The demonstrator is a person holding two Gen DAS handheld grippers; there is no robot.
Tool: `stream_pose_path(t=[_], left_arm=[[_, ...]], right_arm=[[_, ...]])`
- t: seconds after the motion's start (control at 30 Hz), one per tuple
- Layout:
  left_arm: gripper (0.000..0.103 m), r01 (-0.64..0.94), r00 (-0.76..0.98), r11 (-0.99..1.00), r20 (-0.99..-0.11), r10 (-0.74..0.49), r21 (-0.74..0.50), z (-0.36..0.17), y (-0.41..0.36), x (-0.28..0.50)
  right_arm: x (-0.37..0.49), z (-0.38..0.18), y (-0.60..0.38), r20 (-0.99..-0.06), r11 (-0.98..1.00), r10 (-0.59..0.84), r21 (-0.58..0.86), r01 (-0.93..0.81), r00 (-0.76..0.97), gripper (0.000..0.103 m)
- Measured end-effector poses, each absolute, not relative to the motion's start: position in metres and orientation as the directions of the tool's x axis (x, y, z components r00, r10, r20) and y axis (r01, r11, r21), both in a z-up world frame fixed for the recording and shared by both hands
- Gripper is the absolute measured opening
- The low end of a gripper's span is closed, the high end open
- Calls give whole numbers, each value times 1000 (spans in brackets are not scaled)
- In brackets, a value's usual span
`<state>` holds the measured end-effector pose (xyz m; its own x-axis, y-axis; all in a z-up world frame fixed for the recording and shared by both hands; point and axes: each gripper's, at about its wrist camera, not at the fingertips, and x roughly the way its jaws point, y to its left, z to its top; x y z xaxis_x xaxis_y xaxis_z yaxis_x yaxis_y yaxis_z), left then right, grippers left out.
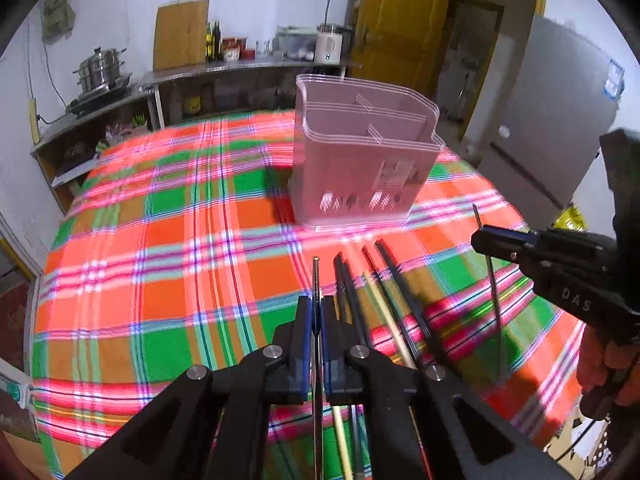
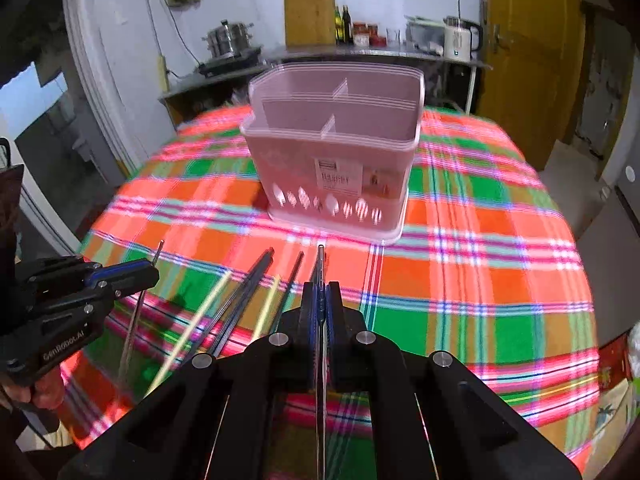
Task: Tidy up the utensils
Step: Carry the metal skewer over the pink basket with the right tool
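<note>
Both black hand-held grippers are clenching one thin metal chopstick each: left gripper (image 1: 316, 312) gripping its chopstick (image 1: 315, 276), right gripper (image 2: 321, 300) gripping its chopstick (image 2: 320, 264). Ahead, a pink plastic divided utensil basket (image 2: 332, 148) is standing on the plaid tablecloth (image 2: 480, 280), near the loose dark and pale chopsticks (image 1: 384, 292).

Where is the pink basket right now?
In both wrist views the pink basket stands upright on the checked tablecloth, straight ahead, just beyond the chopsticks lying on the cloth.

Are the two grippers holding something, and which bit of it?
Yes. The left gripper is shut on a thin metal chopstick near its upper end. The right gripper pinches another metal chopstick the same way.
</note>
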<state>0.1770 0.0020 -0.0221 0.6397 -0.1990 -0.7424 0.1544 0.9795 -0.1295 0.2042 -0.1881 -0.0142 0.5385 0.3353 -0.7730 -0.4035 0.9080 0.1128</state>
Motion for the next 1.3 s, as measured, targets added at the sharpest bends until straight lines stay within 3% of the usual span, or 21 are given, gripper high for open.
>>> stream_pose_path(t=[0.5, 1.07, 1.3], left_arm=[[4, 218, 715, 965, -650, -258, -143, 63, -8, 170], [4, 235, 807, 952, -507, -305, -199, 155, -6, 256], [4, 231, 820, 956, -493, -292, -182, 158, -8, 302]], right_arm=[[185, 64, -201, -675, 895, 382, 100, -435, 632, 4], [256, 139, -190, -488, 888, 450, 161, -430, 748, 4], [298, 135, -169, -469, 885, 458, 168, -433, 755, 4]])
